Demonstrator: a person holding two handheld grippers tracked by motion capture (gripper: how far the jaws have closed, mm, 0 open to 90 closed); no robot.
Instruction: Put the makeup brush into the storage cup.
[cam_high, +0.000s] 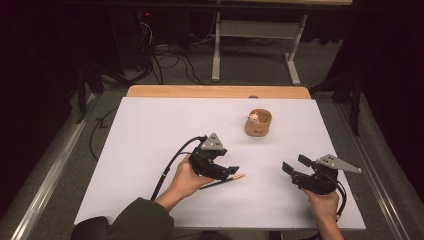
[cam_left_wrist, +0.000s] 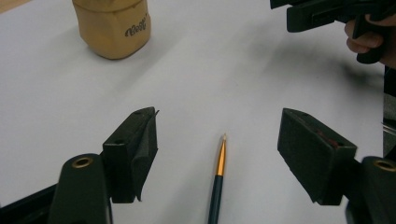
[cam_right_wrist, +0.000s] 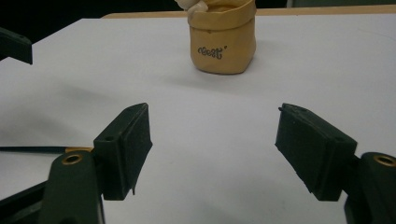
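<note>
The pen (cam_left_wrist: 218, 179) lies flat on the white table (cam_high: 150, 150), well apart from the tan pouch (cam_high: 258, 123) and on the person's side of it, its gold tip toward the right gripper (cam_high: 296, 169). The left gripper (cam_high: 231, 171) sits low over the pen, farther from the pouch than the pen's tip is; in the left gripper view its jaws stand wide apart with the pen on the table between them, neither pad touching it. The right gripper rests on the table to the right of the pen and nearer the person than the pouch; its jaws are also spread wide with nothing between them, and in the right gripper view they face the pouch. The pouch stands upright near the table's far edge, with a small pale figure (cam_high: 253, 118) poking out of its top.
</note>
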